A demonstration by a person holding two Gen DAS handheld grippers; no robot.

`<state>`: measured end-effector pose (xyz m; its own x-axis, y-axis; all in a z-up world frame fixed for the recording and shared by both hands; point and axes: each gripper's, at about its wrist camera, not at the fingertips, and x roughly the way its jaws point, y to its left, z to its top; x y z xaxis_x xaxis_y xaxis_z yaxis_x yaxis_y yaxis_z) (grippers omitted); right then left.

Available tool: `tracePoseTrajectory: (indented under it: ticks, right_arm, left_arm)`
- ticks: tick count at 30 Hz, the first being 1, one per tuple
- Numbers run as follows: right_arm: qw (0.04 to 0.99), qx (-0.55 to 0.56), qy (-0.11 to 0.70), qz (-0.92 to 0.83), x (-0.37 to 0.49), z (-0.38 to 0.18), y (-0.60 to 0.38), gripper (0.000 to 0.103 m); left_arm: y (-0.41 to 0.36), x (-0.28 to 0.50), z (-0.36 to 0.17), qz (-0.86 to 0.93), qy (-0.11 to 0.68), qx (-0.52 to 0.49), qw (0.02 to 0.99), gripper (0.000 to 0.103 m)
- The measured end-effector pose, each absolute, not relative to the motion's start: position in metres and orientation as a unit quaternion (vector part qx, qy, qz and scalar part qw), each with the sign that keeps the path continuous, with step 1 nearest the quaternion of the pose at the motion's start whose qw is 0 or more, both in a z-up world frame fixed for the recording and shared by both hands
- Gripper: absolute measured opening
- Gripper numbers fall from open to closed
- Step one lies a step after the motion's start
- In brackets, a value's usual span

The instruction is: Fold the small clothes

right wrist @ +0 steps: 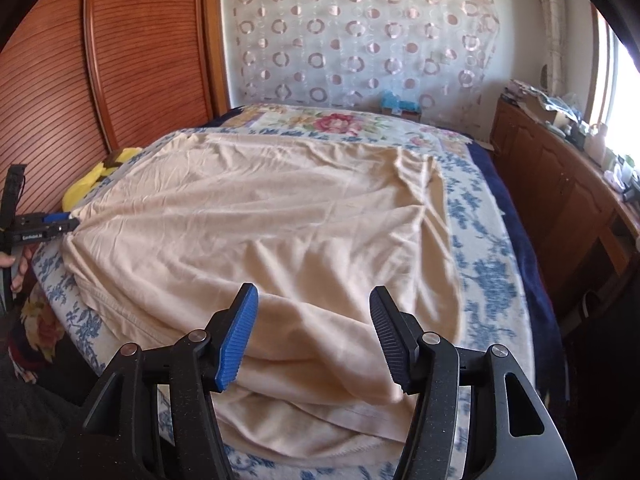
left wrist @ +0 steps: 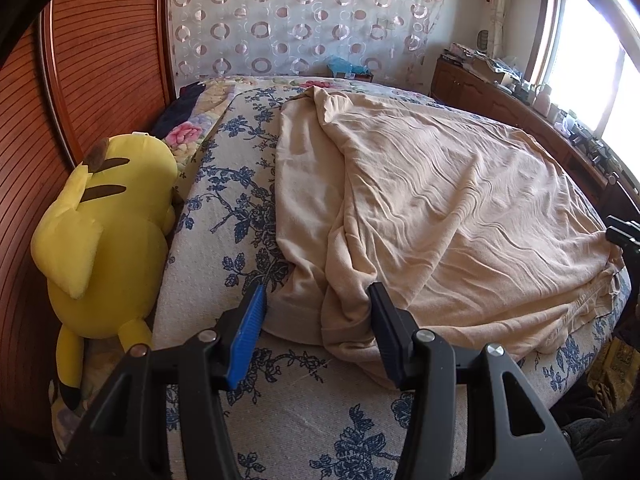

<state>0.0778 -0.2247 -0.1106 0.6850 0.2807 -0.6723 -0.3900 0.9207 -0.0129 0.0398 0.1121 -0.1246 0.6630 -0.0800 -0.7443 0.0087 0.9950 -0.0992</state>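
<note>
Both hand-held grippers, left [left wrist: 316, 292] and right [right wrist: 314, 294], jaws apart over wrinkled beige cotton garment [left wrist: 440, 200] at the bed's [left wrist: 224, 184] near edge.

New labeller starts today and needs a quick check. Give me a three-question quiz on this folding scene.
1. True or false: the left hand-held gripper is clamped shut on the beige garment.
2. Multiple choice: the yellow plush toy lies beside A) the window, B) the ribbed wooden panel, C) the cabinet.
3. Fill in: the bed cover under the garment has a ____ floral print.

Key: 1 false, the jaws stand open; 2 B; 3 blue.
</note>
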Motion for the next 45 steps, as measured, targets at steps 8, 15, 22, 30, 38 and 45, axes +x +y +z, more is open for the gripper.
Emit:
tracePoseTrajectory:
  ticks: [8,15,22,30,38,45]
  right_arm:
    - [0.905,-0.080,0.378,0.180,0.090,-0.143,-0.205,0.059]
    - [0.906,-0.078,0.378,0.173,0.090,-0.150,-0.206,0.061]
    - [0.913,-0.072,0.366,0.166,0.085,-0.154,-0.207,0.063]
    - [0.918,-0.068,0.353,0.168,0.080,-0.156,-0.209,0.063]
    - [0.918,-0.068,0.353,0.168,0.080,-0.156,-0.209,0.063]
    - [0.919,-0.072,0.357,0.151,0.075,-0.144,-0.223,0.063]
  left_arm:
    - [0.112,0.039,-0.125,-0.024,0.409,-0.044,0.911,0.053]
    - [0.107,0.038,-0.126,-0.021,0.405,-0.044,0.913,0.054]
    - [0.106,0.038,-0.125,-0.019,0.402,-0.048,0.914,0.055]
    - [0.104,0.042,-0.124,-0.023,0.405,-0.044,0.913,0.054]
    - [0.081,0.053,-0.114,-0.070,0.406,-0.036,0.911,0.010]
    - [0.029,0.064,-0.068,-0.134,0.353,-0.031,0.926,0.009]
